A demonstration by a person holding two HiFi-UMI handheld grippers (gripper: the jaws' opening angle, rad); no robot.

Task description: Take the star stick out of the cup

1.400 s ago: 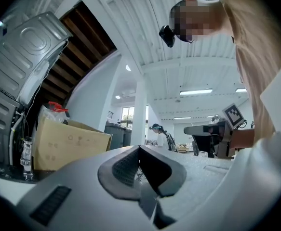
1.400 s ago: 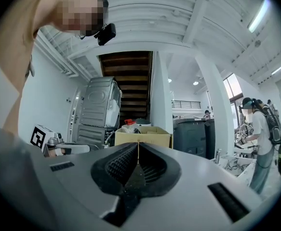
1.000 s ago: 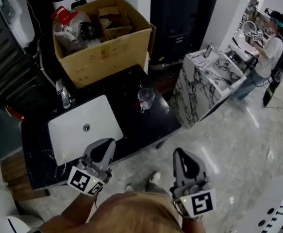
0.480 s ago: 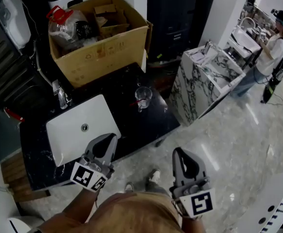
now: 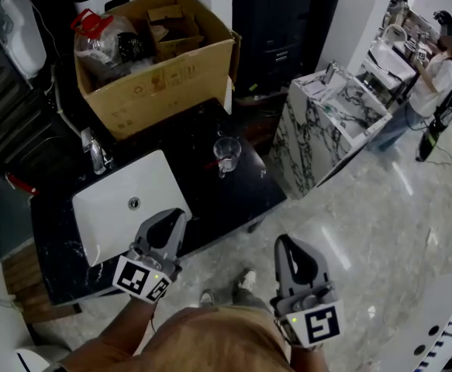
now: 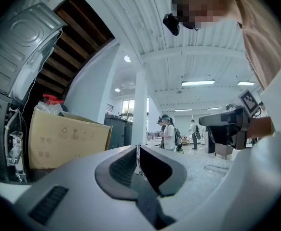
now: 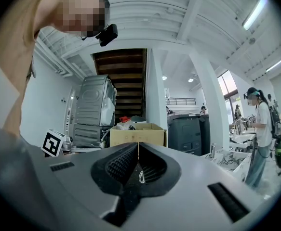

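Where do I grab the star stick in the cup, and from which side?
Likely the red shaft of the star stick where it leans out past the cup rim toward the sink. Come down from that side, left gripper opened first; the cup wall blocks a lower grip.

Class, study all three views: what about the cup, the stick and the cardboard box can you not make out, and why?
- Star stick: the head view shows only a reddish streak at the small clear glass cup, too small to show a star or whether it sits inside.
- Cup, left gripper view: not seen, as the left gripper fills the lower picture with its grey body.
- Brown cardboard box contents, right gripper view: its wall hides them.
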